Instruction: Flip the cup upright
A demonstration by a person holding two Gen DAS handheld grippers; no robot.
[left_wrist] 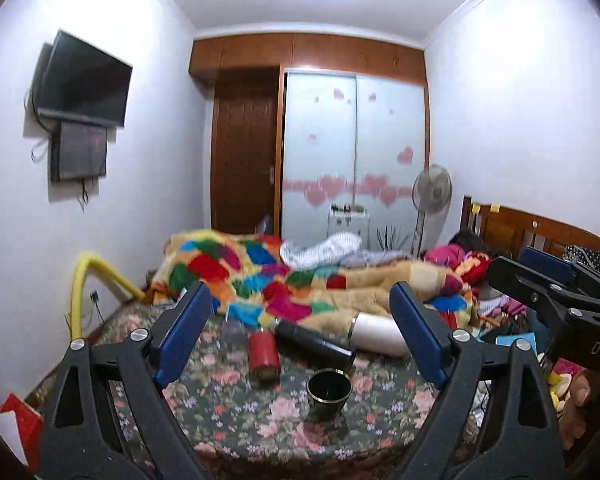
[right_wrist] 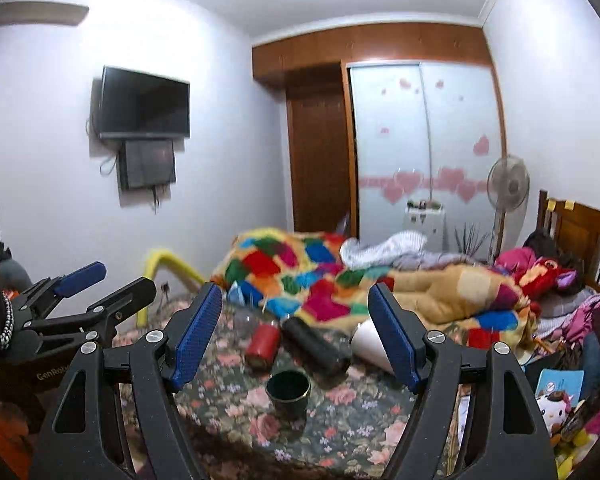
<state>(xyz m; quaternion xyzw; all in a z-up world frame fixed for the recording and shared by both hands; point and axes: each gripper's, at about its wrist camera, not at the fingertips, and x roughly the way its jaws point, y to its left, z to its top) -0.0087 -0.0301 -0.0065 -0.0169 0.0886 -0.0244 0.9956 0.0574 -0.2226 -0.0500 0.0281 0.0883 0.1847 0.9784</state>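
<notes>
Dark green cup (left_wrist: pixel 329 393) with a gilt rim, standing upright, mouth up, on the floral bedspread (left_wrist: pixel 228 412) near the bed's near edge. Just beyond it lie 3 vessels on their sides: a red cylinder (left_wrist: pixel 263 354) to the left, a black flask (left_wrist: pixel 314 341) in the middle, a white tumbler (left_wrist: pixel 376 334) to the right. Left gripper (left_wrist: pixel 304 334) and right gripper (right_wrist: pixel 296 336) both hang above the bedspread, fingers spread wide, holding nothing. A patchwork blanket (left_wrist: pixel 260 272) is heaped farther back.

Left gripper (left_wrist: pixel 302 332) has its jaws spread wide, nothing between the blue pads (left_wrist: pixel 186 336). Right gripper (right_wrist: pixel 296 334) likewise gapes wide and holds nothing, level beside the left.
</notes>
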